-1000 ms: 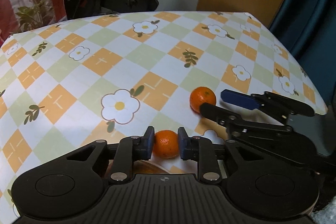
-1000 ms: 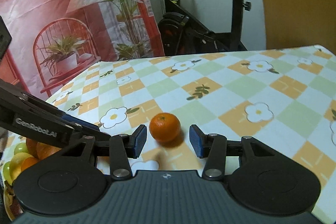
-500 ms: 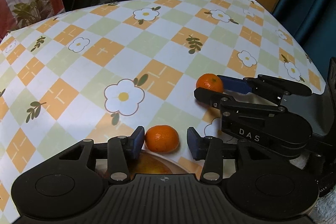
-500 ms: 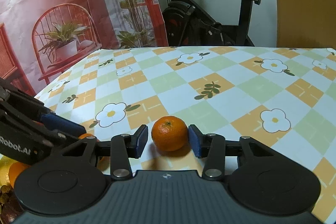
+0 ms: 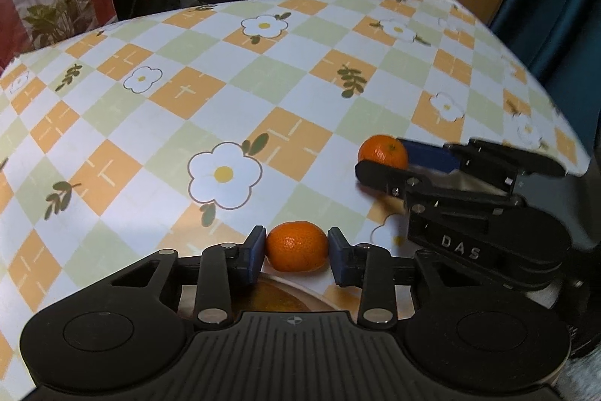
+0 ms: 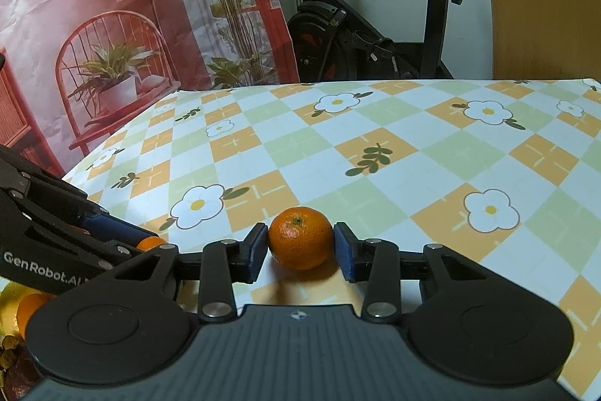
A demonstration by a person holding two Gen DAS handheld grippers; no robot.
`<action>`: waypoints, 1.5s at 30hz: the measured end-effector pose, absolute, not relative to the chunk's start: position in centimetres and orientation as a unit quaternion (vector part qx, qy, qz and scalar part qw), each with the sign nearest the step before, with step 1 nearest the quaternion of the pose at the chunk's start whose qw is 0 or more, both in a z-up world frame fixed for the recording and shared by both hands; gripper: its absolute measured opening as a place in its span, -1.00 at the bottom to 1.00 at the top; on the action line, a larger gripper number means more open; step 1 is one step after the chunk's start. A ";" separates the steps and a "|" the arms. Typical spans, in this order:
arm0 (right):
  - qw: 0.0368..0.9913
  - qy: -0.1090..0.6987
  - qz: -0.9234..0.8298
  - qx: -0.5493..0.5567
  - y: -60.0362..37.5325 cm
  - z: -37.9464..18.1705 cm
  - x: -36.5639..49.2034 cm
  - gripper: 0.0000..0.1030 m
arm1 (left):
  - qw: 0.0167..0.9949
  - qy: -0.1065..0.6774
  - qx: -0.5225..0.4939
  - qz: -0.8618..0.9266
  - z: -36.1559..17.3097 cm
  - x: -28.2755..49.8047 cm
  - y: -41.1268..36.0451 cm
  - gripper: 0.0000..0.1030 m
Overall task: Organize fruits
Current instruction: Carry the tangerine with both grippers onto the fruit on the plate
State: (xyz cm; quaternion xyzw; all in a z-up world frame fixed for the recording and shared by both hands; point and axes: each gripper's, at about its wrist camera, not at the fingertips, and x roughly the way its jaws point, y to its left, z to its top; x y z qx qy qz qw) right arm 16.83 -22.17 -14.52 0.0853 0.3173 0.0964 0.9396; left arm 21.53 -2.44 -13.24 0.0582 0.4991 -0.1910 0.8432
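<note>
Your left gripper point(image 5: 296, 250) is closing again on its mandarin point(image 5: 297, 246), your right gripper point(image 6: 300, 248) has clamped the other mandarin point(image 6: 300, 237) near the table's point(image 5: 263, 70) front edge, so both look ready to lift.

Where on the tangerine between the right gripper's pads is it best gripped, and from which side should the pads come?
Grip the tangerine across its widest middle, pads from left and right. Its stem end faces up, so the rounded flanks give the best seat. The right gripper already brackets it this way on the tablecloth.
</note>
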 end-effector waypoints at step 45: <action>0.928 0.269 0.255 -0.030 -7.9 -10.0 9.8 -0.20 | 0.867 0.463 -0.073 -0.171 -9.7 13.4 10.2 -0.27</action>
